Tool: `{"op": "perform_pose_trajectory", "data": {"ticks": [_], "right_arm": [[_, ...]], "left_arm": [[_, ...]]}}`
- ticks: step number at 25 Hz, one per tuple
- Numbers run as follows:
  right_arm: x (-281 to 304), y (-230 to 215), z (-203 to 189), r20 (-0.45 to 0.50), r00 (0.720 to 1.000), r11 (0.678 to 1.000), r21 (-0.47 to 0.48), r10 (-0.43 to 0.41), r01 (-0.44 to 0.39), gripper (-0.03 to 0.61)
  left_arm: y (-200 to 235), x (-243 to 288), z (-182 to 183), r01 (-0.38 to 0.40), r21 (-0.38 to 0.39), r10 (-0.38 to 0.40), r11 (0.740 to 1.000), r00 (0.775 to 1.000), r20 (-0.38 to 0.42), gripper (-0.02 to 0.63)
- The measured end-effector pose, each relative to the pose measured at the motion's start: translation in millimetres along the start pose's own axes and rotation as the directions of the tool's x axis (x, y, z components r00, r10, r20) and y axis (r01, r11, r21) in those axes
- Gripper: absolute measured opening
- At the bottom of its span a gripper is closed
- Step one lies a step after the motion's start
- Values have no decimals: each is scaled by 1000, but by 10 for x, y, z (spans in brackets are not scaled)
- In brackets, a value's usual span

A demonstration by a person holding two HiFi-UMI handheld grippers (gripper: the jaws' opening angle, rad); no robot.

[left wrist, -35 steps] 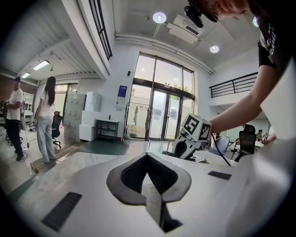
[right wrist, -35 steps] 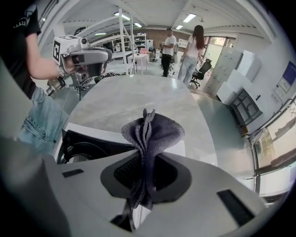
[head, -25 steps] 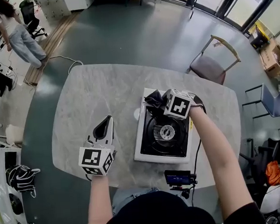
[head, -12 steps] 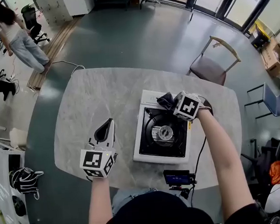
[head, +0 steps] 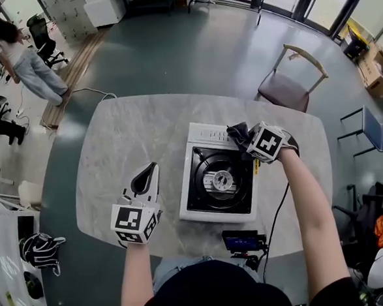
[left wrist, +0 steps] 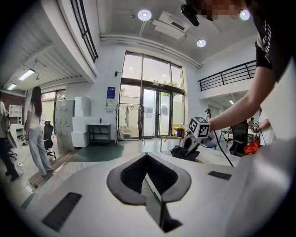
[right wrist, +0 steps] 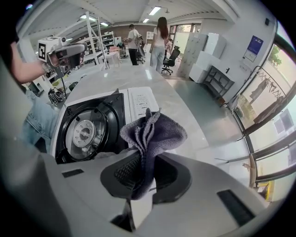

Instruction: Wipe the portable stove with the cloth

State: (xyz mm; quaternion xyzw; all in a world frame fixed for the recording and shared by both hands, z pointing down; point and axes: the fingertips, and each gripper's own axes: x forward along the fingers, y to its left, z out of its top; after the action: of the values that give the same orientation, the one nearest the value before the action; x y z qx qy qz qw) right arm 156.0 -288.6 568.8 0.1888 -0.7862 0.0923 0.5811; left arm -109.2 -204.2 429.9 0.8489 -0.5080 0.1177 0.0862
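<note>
The white portable stove (head: 194, 202) with a black burner top (head: 221, 179) sits on the grey marble table (head: 131, 133). My right gripper (head: 246, 139) is shut on a dark grey cloth (head: 238, 134), bunched at the stove's far right corner. In the right gripper view the cloth (right wrist: 154, 134) hangs between the shut jaws of the right gripper (right wrist: 141, 172), next to the stove's white control strip (right wrist: 141, 99) and burner (right wrist: 84, 132). My left gripper (head: 145, 178) rests on the table left of the stove, jaws shut and empty; its own view shows the left gripper (left wrist: 147, 178) tips together.
A small black device (head: 243, 241) stands at the table's near edge with a cable (head: 274, 212) running along the stove's right side. A chair (head: 290, 84) is beyond the far right of the table. A person (head: 26, 56) stands far left on the floor.
My right gripper has dragged the cloth rightward along the stove's far edge, from the far middle to the far right corner. The left gripper has stayed put.
</note>
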Motion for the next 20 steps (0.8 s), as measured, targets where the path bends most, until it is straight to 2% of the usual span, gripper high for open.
{"op": "perform_pose_trajectory", "data": {"ticks": [15,20], "right_arm": [[-142,-258,-481,65,997,984,180,-29,17,63],[-160,-161,-619,133,990,952,306,-47,4,63]], "left_arm": [[-143,57,35,21,36,-21,999,1000,-20,11],[-205,67,23,33,34,-32,999,999,-21,11]]}}
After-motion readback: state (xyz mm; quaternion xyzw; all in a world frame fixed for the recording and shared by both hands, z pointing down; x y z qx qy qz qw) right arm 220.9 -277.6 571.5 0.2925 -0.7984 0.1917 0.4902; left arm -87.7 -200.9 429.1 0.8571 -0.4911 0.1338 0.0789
